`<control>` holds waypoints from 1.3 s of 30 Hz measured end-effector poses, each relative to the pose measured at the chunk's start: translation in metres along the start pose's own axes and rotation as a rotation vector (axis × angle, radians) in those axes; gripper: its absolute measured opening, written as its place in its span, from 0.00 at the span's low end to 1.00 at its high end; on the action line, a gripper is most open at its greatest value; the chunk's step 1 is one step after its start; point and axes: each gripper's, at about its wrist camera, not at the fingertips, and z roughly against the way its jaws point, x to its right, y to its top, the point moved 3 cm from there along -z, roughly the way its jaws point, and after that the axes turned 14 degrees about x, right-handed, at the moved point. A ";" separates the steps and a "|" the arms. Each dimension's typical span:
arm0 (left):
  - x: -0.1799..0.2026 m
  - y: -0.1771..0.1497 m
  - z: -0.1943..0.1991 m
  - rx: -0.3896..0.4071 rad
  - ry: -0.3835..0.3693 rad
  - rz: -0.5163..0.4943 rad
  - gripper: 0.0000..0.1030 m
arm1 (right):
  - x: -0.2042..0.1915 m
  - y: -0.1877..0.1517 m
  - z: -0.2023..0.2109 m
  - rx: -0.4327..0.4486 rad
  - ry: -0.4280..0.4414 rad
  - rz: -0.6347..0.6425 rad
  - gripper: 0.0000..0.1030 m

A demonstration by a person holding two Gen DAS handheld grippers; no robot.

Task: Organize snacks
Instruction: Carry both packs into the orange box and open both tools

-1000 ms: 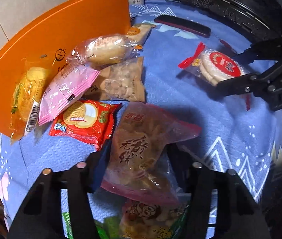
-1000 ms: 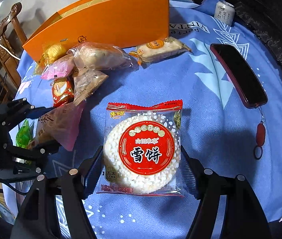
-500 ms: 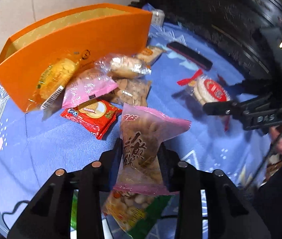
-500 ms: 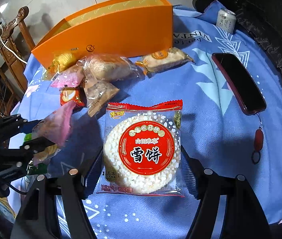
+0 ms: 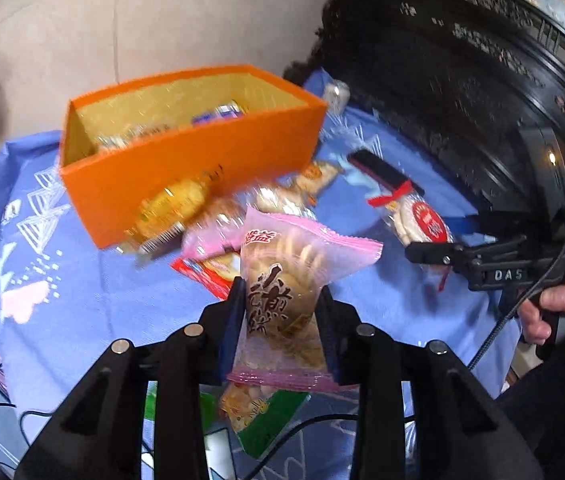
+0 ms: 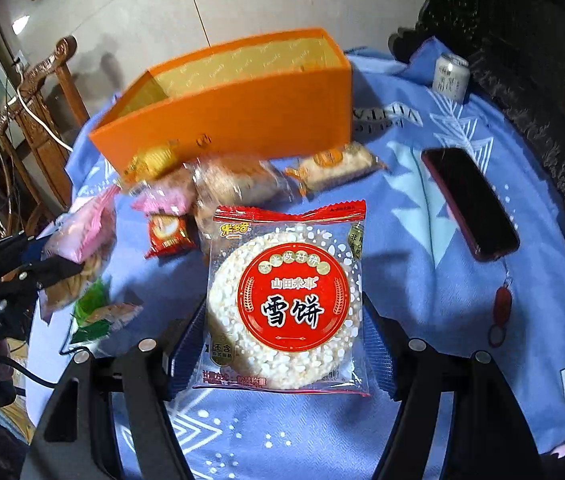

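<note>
I held the pink snack bag (image 5: 282, 280) pinched in my left tool (image 5: 280, 316) and the rice cracker packet (image 6: 286, 304) in my right tool (image 6: 282, 344), above the surface (image 6: 422, 280), short of the orange box (image 5: 186, 168); slick wrappers risked slipping out.

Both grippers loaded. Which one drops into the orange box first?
Left, probably. The left gripper has its pink snack bag lifted and facing the orange box opening. The right gripper, holding the rice cracker pack, sits farther back.

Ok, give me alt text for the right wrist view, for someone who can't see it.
The right gripper clamps a round rice cracker packet above a blue tablecloth. Behind it, loose snacks lie against an open orange box; a phone lies to the right.
</note>
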 end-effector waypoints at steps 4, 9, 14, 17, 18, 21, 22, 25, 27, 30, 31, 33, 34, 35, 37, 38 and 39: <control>-0.009 0.027 0.017 0.070 0.023 0.017 0.33 | -0.004 0.023 0.014 0.056 0.020 -0.003 0.70; -0.021 0.073 0.028 0.163 0.052 0.019 0.33 | -0.010 0.068 0.030 0.155 0.048 0.004 0.70; -0.040 0.130 0.024 0.247 0.091 0.023 0.33 | -0.018 0.123 0.032 0.249 0.076 0.027 0.70; -0.051 0.160 0.013 0.271 0.111 0.015 0.33 | -0.023 0.160 0.023 0.296 0.087 0.049 0.70; -0.054 0.170 0.009 0.275 0.115 0.014 0.33 | -0.025 0.173 0.018 0.310 0.092 0.054 0.70; -0.065 0.200 -0.013 0.285 0.151 0.001 0.33 | -0.033 0.202 0.004 0.339 0.105 0.073 0.70; -0.068 0.207 -0.019 0.284 0.165 0.001 0.33 | -0.037 0.212 -0.002 0.348 0.107 0.083 0.70; -0.085 0.227 -0.041 0.264 0.251 0.038 0.96 | -0.049 0.240 -0.029 0.334 0.127 0.118 0.72; -0.097 0.232 -0.045 0.268 0.319 0.095 0.96 | -0.054 0.249 -0.042 0.307 0.101 0.124 0.80; -0.104 0.224 -0.040 0.276 0.301 0.153 0.96 | -0.050 0.241 -0.042 0.316 0.084 0.092 0.92; -0.106 0.216 -0.038 0.271 0.305 0.162 0.96 | -0.048 0.234 -0.043 0.306 0.084 0.086 0.94; -0.108 0.196 -0.035 0.239 0.320 0.174 0.96 | -0.044 0.214 -0.047 0.254 0.091 0.077 0.94; -0.109 0.185 -0.035 0.215 0.321 0.183 0.96 | -0.043 0.203 -0.048 0.229 0.103 0.071 0.94; -0.110 0.172 -0.034 0.193 0.317 0.188 0.96 | -0.041 0.188 -0.048 0.198 0.127 0.064 0.94; -0.106 0.146 -0.030 0.153 0.329 0.178 0.96 | -0.041 0.164 -0.045 0.164 0.143 0.077 0.94; -0.107 0.132 -0.028 0.129 0.332 0.174 0.96 | -0.043 0.151 -0.043 0.148 0.145 0.098 0.94; -0.106 0.116 -0.026 0.096 0.334 0.174 0.96 | -0.045 0.132 -0.040 0.125 0.135 0.134 0.94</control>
